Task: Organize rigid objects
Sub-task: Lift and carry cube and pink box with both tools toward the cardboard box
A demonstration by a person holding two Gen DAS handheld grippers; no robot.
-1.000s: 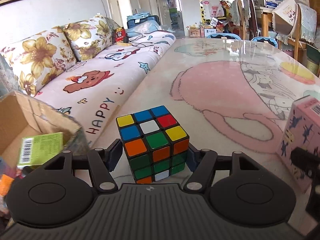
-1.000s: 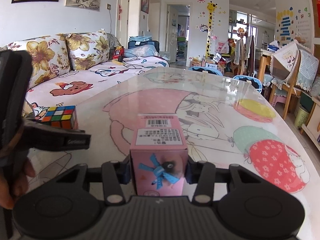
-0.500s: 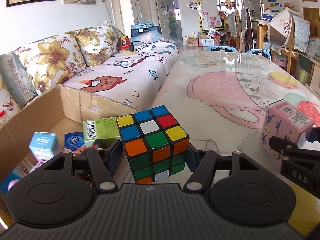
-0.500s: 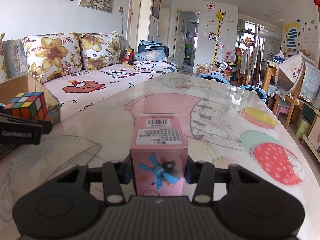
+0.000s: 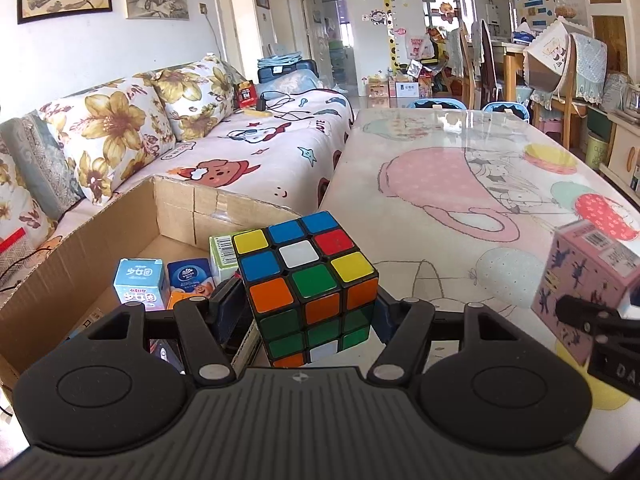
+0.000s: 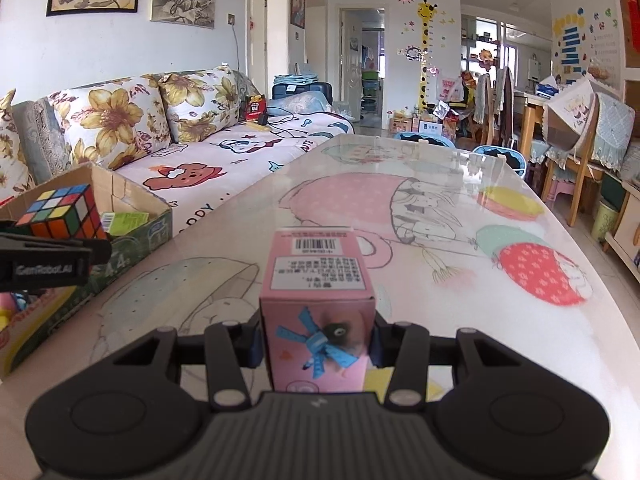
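My left gripper is shut on a Rubik's cube and holds it in the air over the right edge of an open cardboard box. The cube and the left gripper also show at the left of the right wrist view. My right gripper is shut on a pink carton with a barcode label, held above the table. The pink carton shows at the right of the left wrist view.
The box holds a light blue carton, a blue pack, a green box and other small items. A sofa with flowered cushions runs along the table's left side. Chairs stand at the far end.
My left gripper has moved left with the cube, from over the table to over the box edge; more of the box's inside shows. My right gripper has shifted slightly with the carton.
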